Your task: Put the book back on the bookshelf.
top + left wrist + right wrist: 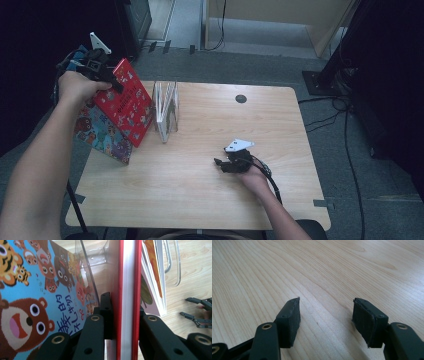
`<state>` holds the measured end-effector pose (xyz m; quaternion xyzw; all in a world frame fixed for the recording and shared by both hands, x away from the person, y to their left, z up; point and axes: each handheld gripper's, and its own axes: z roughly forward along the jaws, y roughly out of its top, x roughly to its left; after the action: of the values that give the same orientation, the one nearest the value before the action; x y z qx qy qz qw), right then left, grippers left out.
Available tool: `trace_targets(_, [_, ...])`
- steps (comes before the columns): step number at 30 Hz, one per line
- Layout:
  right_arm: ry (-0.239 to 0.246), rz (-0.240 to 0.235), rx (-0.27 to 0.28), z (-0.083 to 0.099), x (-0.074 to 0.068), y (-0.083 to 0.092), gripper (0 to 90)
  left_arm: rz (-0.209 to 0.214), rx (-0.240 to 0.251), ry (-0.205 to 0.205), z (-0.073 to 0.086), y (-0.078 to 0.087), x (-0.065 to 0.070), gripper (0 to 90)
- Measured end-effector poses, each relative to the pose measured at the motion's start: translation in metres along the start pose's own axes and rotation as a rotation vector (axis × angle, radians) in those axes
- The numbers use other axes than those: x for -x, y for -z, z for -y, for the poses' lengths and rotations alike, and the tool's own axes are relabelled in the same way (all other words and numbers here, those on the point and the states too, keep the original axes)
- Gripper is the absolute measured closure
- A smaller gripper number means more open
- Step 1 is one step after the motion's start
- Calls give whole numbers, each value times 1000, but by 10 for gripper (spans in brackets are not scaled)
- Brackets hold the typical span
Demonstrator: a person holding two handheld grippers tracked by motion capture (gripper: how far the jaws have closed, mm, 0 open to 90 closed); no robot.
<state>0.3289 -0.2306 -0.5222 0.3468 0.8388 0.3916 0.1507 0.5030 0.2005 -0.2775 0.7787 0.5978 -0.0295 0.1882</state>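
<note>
The left gripper [107, 75] pinched the red picture book [126, 100] by its edge, tilted left of the clear book rack [166, 111], probably for slotting in. The right gripper [222, 164] rested spread and empty on the wooden table [210, 200], well right of the rack.

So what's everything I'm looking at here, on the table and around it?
Red hardcover picture book: one, red with small pictures, tilted at the table's left edge, clamped in the left gripper.
Blue picture book with cartoon animals: one, blue, leaning under the red one at the left edge.
Clear plastic book rack: one, transparent, upright on the table left of centre, with a thin book in it.
Light wooden table: one, pale wood, with a dark round hole near its far edge.
Cables: several, black, on the grey floor at right.
Left gripper: one, black, shut on the red book's edge.
Right gripper: one, black, jaws open, resting on the table right of centre, holding nothing.
</note>
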Motion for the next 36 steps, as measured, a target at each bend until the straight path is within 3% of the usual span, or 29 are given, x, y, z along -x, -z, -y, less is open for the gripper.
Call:
trace_targets(10, [-2, 3, 0, 0, 0, 0, 392, -8, 16, -14, -14, -13, 8, 794])
trace_targets(36, [-4, 4, -1, 0, -1, 1, 392, -22, 9, 21, -28, -20, 3, 792])
